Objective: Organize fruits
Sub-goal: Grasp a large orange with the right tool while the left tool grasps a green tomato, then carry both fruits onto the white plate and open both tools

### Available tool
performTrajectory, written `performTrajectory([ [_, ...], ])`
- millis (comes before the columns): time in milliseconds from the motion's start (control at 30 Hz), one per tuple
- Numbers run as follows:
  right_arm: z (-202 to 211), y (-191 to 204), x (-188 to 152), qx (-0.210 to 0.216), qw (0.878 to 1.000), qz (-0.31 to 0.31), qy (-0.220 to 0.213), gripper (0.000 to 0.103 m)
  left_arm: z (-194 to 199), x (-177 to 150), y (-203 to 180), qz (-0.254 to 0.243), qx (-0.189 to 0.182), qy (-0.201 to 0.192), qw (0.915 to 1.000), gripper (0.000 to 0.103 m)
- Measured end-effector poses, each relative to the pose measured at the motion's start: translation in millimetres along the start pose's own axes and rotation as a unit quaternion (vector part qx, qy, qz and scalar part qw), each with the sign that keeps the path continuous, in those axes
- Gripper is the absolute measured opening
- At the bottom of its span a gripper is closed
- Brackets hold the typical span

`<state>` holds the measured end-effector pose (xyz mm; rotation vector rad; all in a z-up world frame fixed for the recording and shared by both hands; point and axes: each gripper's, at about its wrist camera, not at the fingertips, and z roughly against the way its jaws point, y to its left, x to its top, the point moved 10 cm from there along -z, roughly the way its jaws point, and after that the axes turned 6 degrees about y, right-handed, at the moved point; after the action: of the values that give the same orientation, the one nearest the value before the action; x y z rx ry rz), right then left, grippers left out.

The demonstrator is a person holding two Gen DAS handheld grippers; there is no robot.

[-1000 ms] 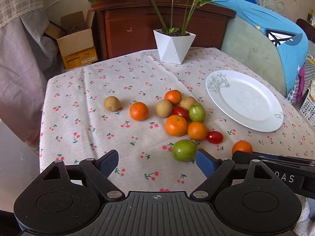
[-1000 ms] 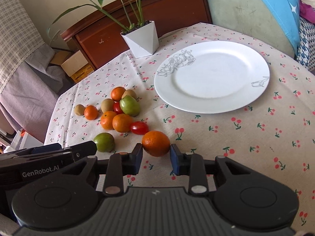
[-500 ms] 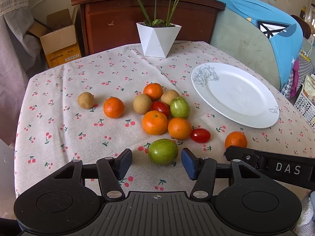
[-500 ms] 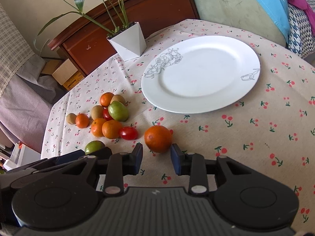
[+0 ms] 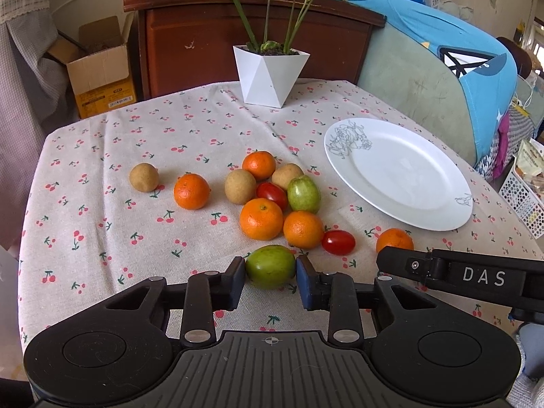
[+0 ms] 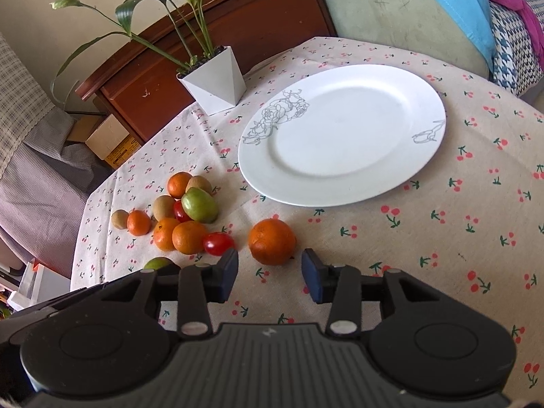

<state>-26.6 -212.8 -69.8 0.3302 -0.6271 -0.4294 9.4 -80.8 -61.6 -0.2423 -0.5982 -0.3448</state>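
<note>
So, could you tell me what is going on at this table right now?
A person is sorting fruit with two handheld grippers. The left gripper is closing on a green fruit, pads at its sides. The right gripper is opening just short of a lone orange, without touching it. The white plate has no fruit yet.

- A lived-in home room: cherry-print tablecloth (image 5: 102, 204) on a table, potted plant (image 5: 270, 74).
- Wooden cabinet (image 5: 238, 40), cushioned sofa (image 5: 418, 88), open cardboard box (image 5: 102, 78) on the floor.
</note>
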Motion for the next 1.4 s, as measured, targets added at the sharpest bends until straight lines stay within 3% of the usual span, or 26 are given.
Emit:
performTrajectory([
  [133,-3.0,3.4,1.7,-0.005,1.000,0.015,-0.006,0.043,1.4,1.0,0.7,0.003,-0.001,-0.003,1.0000,0.030],
  [233,-4.7,4.8,1.4,-0.018,0.999,0.035,-0.007,0.029,4.2,2.5,-0.6,0.005,-0.004,-0.008,1.0000,0.030],
  [400,0.1,5.1,3.8,-0.004,1.000,0.023,-0.009,0.028,9.7,8.0,-4.5,0.011,-0.014,-0.017,0.9997,0.030],
  [800,31.2,-23.6,43.8,-0.008,0.996,-0.043,-0.081,0.028,13.8,43.2,-37.0,-0.003,-0.058,-0.049,0.9971,0.030],
  [1400,21.8,-57.8,54.7,-0.023,0.991,-0.099,-0.086,0.029,-33.0,69.2,-81.4,-0.022,-0.113,-0.039,0.9926,0.030],
])
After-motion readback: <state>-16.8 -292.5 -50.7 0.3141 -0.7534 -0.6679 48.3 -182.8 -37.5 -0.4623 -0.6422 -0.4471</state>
